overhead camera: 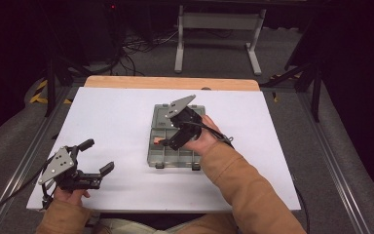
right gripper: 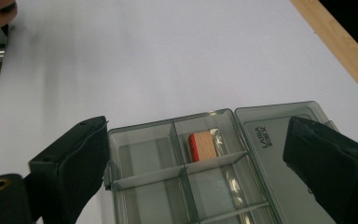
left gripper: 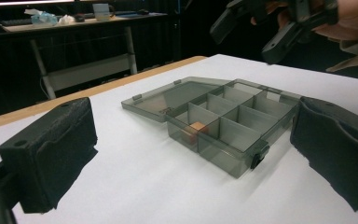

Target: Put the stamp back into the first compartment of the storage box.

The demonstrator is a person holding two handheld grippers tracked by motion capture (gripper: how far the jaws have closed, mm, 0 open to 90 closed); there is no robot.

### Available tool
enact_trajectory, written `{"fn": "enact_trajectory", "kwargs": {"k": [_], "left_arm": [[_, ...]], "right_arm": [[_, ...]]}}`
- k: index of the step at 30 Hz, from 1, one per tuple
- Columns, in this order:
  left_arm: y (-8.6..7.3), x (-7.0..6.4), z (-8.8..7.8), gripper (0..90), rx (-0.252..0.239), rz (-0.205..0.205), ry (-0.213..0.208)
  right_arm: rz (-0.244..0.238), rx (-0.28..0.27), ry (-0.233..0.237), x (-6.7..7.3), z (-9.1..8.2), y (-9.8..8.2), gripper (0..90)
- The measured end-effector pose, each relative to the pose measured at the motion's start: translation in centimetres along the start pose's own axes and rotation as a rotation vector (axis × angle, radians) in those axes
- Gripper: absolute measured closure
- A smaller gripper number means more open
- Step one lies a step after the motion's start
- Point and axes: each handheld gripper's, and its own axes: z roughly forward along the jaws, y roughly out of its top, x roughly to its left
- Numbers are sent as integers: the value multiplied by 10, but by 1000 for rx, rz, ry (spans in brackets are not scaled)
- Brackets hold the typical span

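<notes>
The little block lies in a corner slot of the open box, at 12 o'clock from the empty, wide-open right tongs, its long side pointing away from them, while the left tongs wait open and empty far off at 8 o'clock.

Left gripper rests near the tabletop's front left corner, jaws apart; right gripper hovers mid-table, jaws spread wide, nothing between them.

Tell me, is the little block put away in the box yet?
Yes: the small orange-and-wood block lies in one compartment of the grey see-through plastic box. The right tongs are open and empty above it. The left tongs wait open beside the box. The hinged lid is open; closing it may be left.
</notes>
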Motion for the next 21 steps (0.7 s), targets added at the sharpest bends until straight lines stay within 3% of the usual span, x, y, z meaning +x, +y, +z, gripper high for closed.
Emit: {"fn": "enact_trajectory", "kwargs": {"k": [14,21], "left_arm": [[0,-1,0,10,3,-5,4],[0,-1,1,9,2,-7,4]], "right_arm": [[45,-132,-111,19,-58,-29,73],[71,-192,-165,29,-77,-48,77]]}}
